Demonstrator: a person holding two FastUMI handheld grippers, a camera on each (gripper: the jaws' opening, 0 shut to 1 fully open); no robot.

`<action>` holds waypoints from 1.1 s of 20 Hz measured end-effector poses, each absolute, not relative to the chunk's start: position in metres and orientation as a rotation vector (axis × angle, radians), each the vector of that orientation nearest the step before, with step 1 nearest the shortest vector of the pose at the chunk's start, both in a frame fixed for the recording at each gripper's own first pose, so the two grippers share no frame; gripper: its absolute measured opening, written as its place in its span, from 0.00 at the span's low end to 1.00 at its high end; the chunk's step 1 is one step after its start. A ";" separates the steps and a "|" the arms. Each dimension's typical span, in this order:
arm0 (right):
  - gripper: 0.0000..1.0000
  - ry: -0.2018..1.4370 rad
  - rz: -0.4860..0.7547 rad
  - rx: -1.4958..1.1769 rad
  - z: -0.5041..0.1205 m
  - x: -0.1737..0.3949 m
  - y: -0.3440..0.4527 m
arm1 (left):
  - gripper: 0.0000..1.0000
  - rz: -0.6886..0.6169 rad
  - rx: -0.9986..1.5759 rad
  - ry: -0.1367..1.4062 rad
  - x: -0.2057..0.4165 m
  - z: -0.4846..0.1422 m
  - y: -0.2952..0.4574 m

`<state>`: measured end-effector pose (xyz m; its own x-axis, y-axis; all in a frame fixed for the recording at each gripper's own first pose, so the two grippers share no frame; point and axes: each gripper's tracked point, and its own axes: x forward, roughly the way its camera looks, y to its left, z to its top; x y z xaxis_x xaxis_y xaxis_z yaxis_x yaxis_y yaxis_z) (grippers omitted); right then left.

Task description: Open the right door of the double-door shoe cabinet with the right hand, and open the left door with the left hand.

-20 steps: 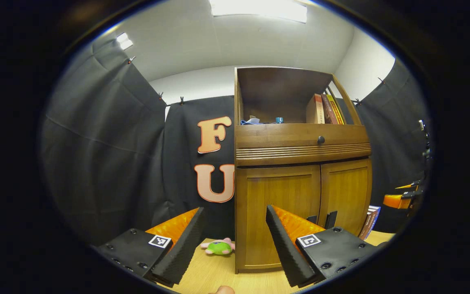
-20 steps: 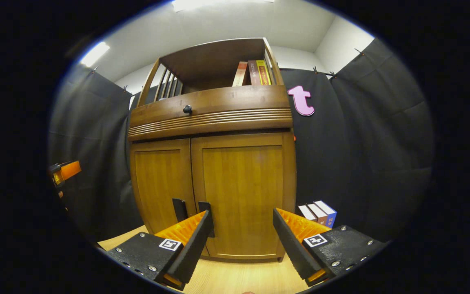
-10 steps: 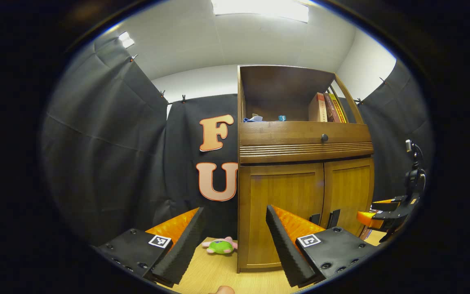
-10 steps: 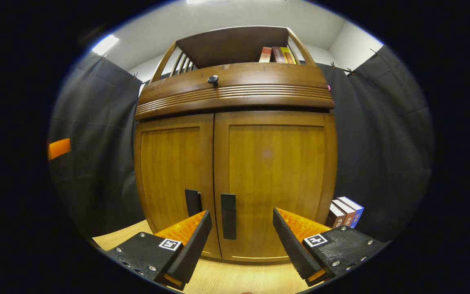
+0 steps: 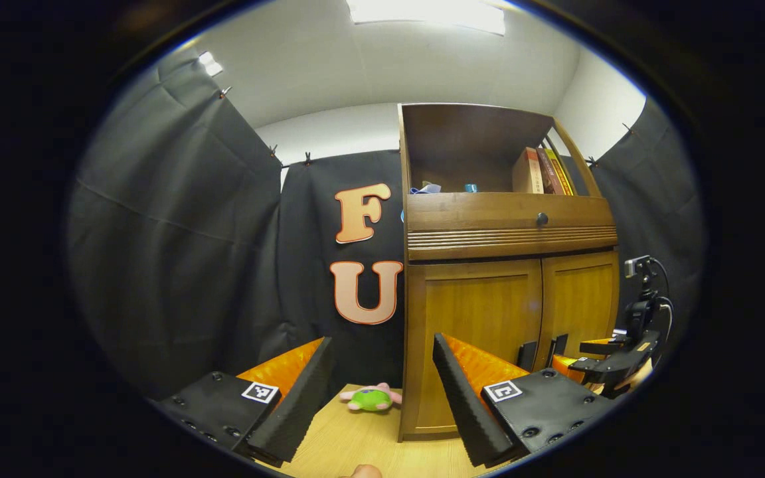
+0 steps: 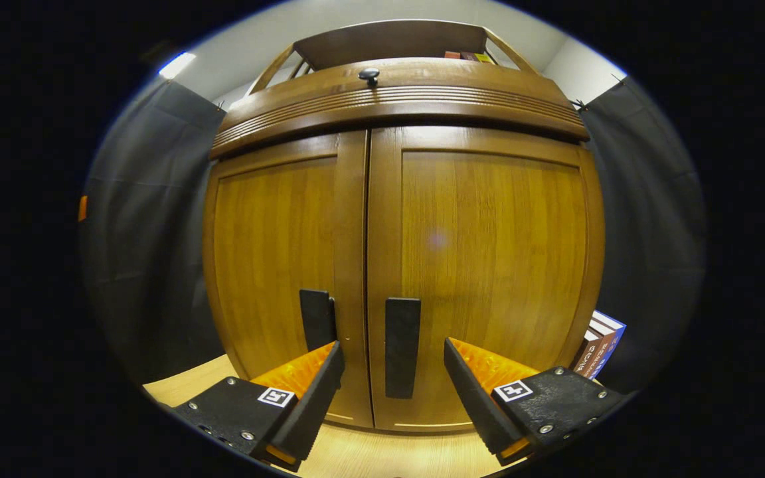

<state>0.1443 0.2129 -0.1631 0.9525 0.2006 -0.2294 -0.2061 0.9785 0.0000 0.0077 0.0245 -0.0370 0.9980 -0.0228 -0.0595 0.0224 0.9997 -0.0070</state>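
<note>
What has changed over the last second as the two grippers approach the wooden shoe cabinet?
The right gripper has moved in close to the brown wooden shoe cabinet, its open fingers now lined up either side of the right door's black bar handle, not yet gripping. The left gripper has drifted slightly left and remains open, well back. Both doors stay closed; the green plush toy has not moved.

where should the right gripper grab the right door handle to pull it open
Grip the right door handle, a flat upright black bar beside the centre seam, across its two long edges. Come straight on: the open right gripper already has a finger on either side of it. Both doors are shut.
</note>
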 end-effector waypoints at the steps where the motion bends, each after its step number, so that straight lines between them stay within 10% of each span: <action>1: 0.94 0.233 0.196 -0.031 -0.167 0.150 0.212 | 0.95 -0.021 -0.006 0.064 0.008 -0.039 0.028; 6: 0.99 0.264 0.158 -0.029 -0.184 0.175 0.214 | 0.95 0.018 -0.008 0.061 0.011 -0.042 0.050; 8: 0.71 0.274 0.162 -0.015 -0.188 0.179 0.217 | 0.95 0.030 -0.004 0.057 0.013 -0.042 0.055; 9: 0.91 0.274 0.161 -0.011 -0.189 0.181 0.218 | 0.95 0.031 -0.002 0.057 0.013 -0.044 0.056; 22: 0.37 0.300 0.153 0.038 -0.194 0.181 0.214 | 0.96 0.031 -0.012 0.084 0.012 -0.053 0.060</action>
